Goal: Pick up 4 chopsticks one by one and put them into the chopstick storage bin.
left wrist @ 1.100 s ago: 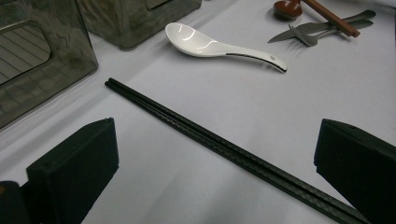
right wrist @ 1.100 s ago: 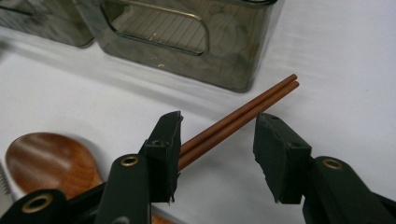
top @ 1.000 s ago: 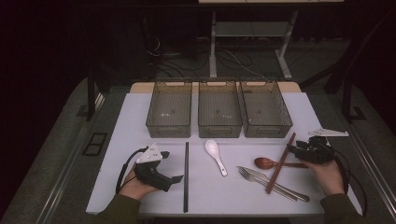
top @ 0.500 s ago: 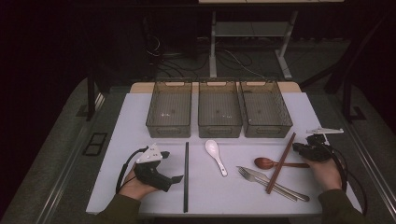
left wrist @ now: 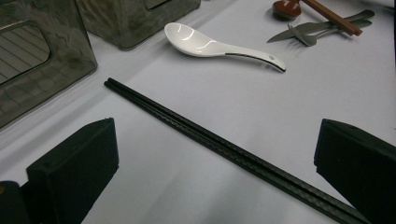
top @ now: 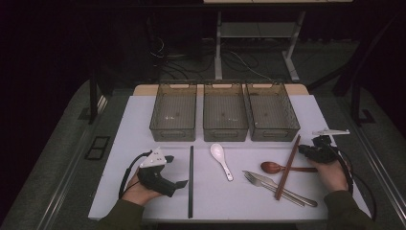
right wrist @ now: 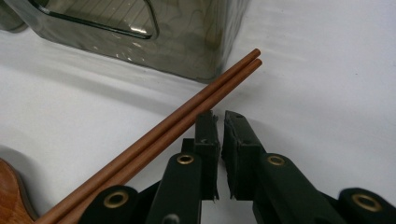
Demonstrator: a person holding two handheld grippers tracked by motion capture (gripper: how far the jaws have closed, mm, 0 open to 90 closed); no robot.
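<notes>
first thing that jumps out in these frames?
Three clear bins lined up at the table's far side, cutlery scattered in front. The right gripper, jaws nearly shut on nothing, sits beside the brown chopsticks; the left gripper stands open over the black chopsticks.

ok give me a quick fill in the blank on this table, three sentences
1. Behind the cutlery stand ____ see-through bins in a row.
2. The white spoon lies between the black chopsticks and the ____ chopsticks.
3. The right tongs sit beside the brown chopsticks with their jaws ____, nothing between them.

Missing words: three; brown; shut
</notes>
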